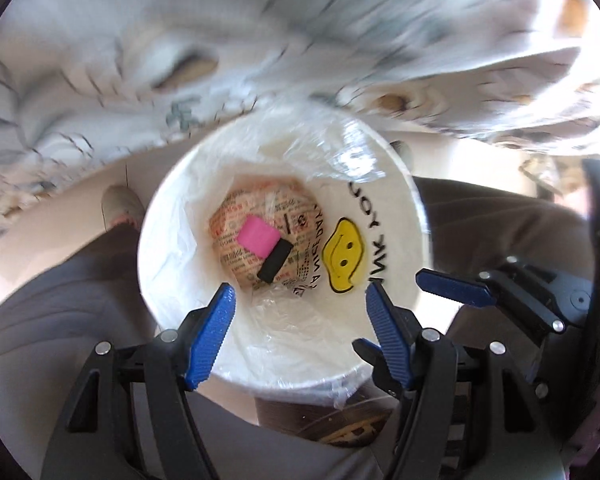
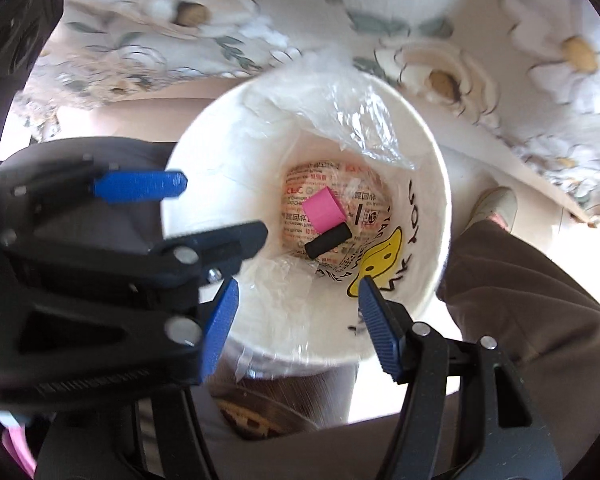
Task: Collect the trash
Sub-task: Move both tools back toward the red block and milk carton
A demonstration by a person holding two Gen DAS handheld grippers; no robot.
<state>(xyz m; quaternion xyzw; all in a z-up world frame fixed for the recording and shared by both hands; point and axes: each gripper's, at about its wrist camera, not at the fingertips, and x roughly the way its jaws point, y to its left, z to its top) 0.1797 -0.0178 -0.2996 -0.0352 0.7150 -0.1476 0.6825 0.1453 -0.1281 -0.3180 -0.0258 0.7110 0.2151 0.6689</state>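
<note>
A white bin (image 1: 418,216) (image 2: 204,148), lined with a clear plastic bag and printed with a yellow smiley (image 1: 344,256) (image 2: 380,264), stands right below both grippers. At its bottom lie a pink block (image 1: 256,238) (image 2: 323,209), a black block (image 1: 275,265) (image 2: 328,242) and a printed wrapper (image 1: 230,220) (image 2: 300,188). My left gripper (image 1: 299,292) (image 2: 226,205) hangs open over the bin's mouth with nothing between its blue pads. Close beside it, my right gripper (image 2: 299,282) is also open and empty. One of the right gripper's fingers (image 1: 456,291) shows in the left wrist view.
A floral cloth (image 1: 140,40) (image 2: 540,80) hangs past the bin's far side. A person's legs in brown trousers (image 1: 60,300) (image 2: 540,280) and a light shoe (image 1: 120,208) (image 2: 496,204) flank the bin. A dark round container (image 1: 340,420) (image 2: 252,412) sits under its near edge.
</note>
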